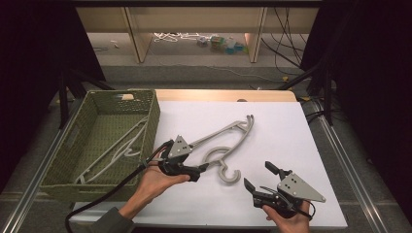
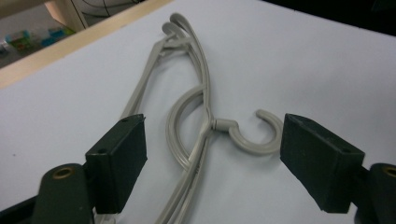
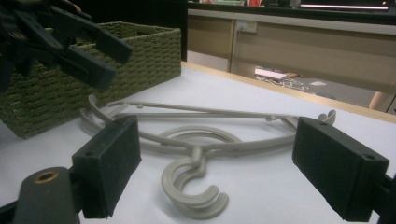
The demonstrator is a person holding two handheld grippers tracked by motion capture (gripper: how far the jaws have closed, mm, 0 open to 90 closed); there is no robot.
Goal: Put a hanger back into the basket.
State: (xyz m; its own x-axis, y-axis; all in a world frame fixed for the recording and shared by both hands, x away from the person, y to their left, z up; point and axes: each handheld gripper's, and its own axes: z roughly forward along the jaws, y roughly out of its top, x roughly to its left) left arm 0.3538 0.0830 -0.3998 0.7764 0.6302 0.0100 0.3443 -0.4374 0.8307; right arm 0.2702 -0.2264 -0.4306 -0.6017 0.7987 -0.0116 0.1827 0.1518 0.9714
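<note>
Grey plastic hangers (image 1: 228,136) lie stacked on the white table top, hooks (image 1: 228,174) toward the person. My left gripper (image 1: 199,170) hovers open over their left arm; in the left gripper view the hangers (image 2: 201,93) run up between its spread jaws, the hook (image 2: 252,137) near the right jaw. My right gripper (image 1: 258,174) stands open at the front right, apart from the hooks. In the right gripper view the hangers (image 3: 196,140) lie ahead of the gripper (image 3: 215,168), and the left gripper (image 3: 112,63) hangs above them at top left.
A green woven basket (image 1: 150,126) stands at the table's left, with another pale hanger (image 1: 121,145) inside; it also shows in the right gripper view (image 3: 140,51). A wooden table edge (image 1: 223,94) runs along the back. Shelving legs and cables lie on the floor beyond.
</note>
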